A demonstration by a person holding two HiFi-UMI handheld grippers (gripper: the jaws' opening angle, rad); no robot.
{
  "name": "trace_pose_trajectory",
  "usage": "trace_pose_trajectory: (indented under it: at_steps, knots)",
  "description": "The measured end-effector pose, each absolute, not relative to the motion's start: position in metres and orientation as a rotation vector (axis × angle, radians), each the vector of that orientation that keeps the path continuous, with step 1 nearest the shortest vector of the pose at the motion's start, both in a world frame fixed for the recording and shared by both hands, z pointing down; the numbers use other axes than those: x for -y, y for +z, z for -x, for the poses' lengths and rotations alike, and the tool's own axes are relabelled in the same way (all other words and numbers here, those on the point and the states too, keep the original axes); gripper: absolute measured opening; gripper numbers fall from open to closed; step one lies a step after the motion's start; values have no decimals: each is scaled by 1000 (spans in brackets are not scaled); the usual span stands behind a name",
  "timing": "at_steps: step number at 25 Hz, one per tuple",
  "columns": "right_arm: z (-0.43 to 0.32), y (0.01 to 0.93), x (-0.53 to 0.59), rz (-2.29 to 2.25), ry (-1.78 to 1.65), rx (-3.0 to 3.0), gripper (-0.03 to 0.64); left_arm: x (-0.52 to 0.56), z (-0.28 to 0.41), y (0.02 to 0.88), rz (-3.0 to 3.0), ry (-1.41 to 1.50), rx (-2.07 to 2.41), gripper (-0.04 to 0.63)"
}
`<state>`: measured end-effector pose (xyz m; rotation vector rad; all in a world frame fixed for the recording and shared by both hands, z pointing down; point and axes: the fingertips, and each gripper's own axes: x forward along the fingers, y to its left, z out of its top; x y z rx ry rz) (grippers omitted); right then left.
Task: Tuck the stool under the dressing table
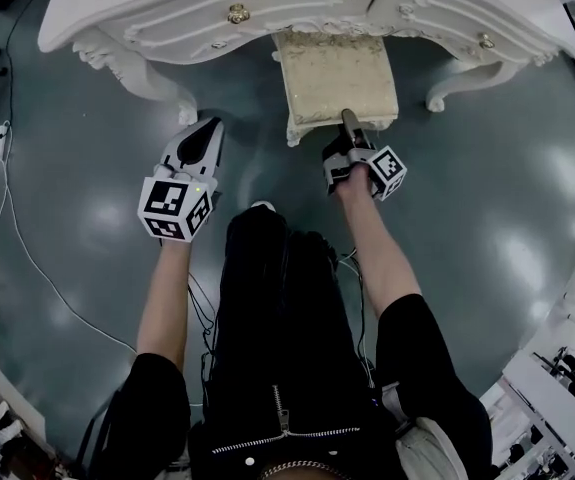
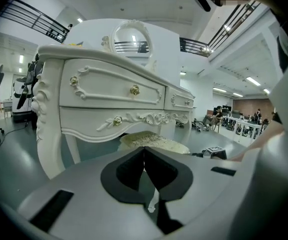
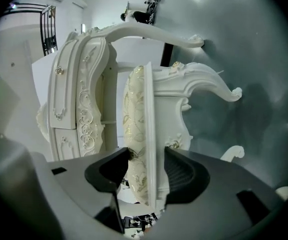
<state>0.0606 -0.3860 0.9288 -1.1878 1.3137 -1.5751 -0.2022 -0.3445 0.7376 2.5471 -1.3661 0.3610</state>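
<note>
The white carved dressing table point(image 1: 167, 8) stands at the top of the head view. The cream cushioned stool point(image 1: 332, 73) stands partly under it, its near edge sticking out. My right gripper point(image 1: 349, 118) is at that near edge. In the right gripper view the stool's seat edge point(image 3: 136, 109) sits between the jaws of my right gripper point(image 3: 147, 159), and the pads press on the cushion and the rim. My left gripper point(image 1: 210, 125) hangs left of the stool, shut on nothing. In the left gripper view the pads of that gripper point(image 2: 144, 151) meet, facing the table's drawers point(image 2: 108, 89) and the stool point(image 2: 154, 141).
The table's curved legs point(image 1: 157, 83) point(image 1: 457, 88) flank the stool. A white cable point(image 1: 27, 248) and a power strip point(image 1: 2, 143) lie on the grey floor at left. The person's dark-clad legs point(image 1: 277, 318) are below. Shelving and clutter point(image 1: 567, 398) stand at the lower right.
</note>
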Motion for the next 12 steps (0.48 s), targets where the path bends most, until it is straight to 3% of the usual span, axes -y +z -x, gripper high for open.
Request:
trace_pose_trajectory:
  at_steps: [12]
  knots:
    - [-43,929,461,1102,-1425,-1431,206,344,222,802,-2553,356,1393,21]
